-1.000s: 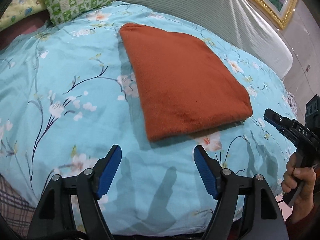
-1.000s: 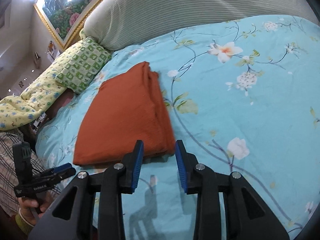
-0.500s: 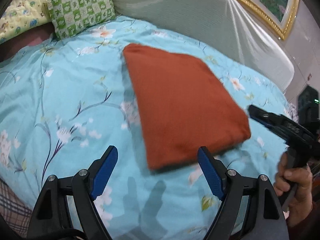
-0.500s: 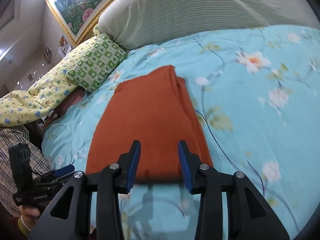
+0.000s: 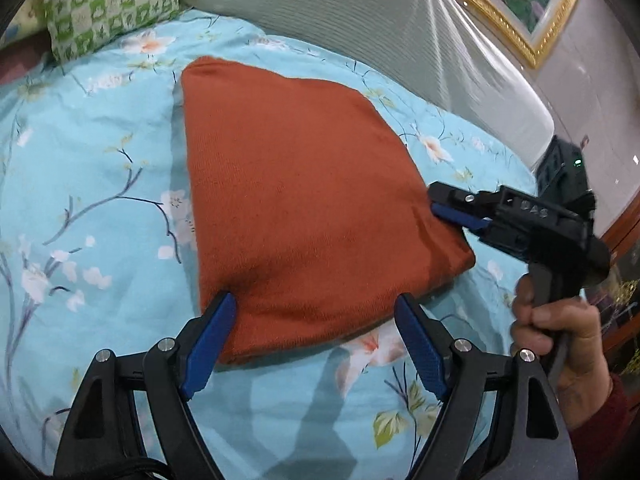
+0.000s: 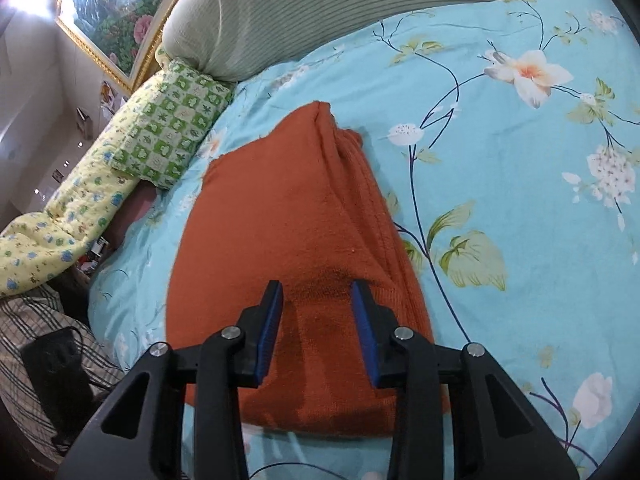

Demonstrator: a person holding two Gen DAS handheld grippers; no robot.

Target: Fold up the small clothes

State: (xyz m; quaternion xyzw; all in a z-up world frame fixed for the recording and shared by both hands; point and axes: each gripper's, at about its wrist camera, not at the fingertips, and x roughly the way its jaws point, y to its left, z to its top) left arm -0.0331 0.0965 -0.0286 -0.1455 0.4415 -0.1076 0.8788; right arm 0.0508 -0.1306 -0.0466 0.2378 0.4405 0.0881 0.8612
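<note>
Turquoise floral bedspread (image 5: 100, 184), striped bolster (image 6: 320, 12) behind; folded rust garment (image 5: 304, 204) flat; left claw (image 5: 316, 324) wide, right claw (image 6: 318, 300) narrower, both empty.

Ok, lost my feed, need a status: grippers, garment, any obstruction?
Left gripper open at orange garment's near edge. Right gripper open over it. Garment folded flat on floral bedspread. Nothing in the way.

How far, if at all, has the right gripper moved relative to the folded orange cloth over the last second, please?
Yes. The right gripper has moved forward over the orange cloth: its open fingers now sit above the fabric instead of short of its near edge.
</note>
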